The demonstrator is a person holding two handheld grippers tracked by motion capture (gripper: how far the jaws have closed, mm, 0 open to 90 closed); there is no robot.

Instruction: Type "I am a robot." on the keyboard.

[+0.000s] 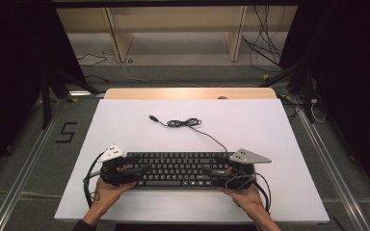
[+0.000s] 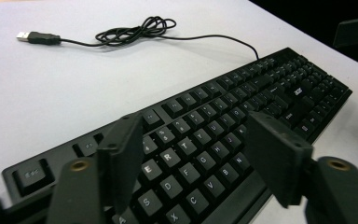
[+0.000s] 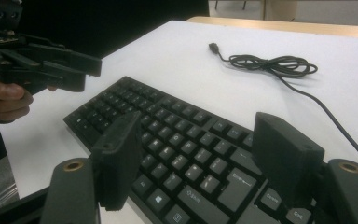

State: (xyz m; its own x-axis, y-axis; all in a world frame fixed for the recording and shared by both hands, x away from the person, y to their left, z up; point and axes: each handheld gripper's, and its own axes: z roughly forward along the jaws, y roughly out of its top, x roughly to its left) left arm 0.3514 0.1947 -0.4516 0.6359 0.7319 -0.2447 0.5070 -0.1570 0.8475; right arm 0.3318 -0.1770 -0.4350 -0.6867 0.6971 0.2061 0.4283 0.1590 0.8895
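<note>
Currently, in the high view, the keyboard [image 1: 178, 169] lies flat near the front edge of the white table [image 1: 125, 125]. The left gripper [image 1: 137, 164] hovers at its left end and the right gripper [image 1: 216, 164] at its right end, each in 1 hand. The cable [image 1: 188, 123] runs from the keyboard's back right corner to a loose coil farther back, ending in a plug [image 1: 152, 117]. Neither gripper grasps anything.

In the left gripper view, the 2 jaws stand wide apart above the letter keys, with no key or edge pressed between them. Risk 1: if these jaws close here, they will likely strike key tops rather than seize the case, and could press or dislodge keys.

In the right gripper view, the 2 jaws are likewise spread, released, above the bottom rows at the right half of the keyboard. The left gripper [image 3: 81, 70] shows farther off over the far end. Risk 2: a lift from 1 end alone would probably tilt the keyboard and let it slide on the smooth table. Risk 3: if the keyboard is moved toward the person, the cable [image 3: 279, 65] may drag, the coil may tighten, and the plug [image 3: 213, 46] may sweep across the surface. Grips on both ends should be matched before any lift.
</note>
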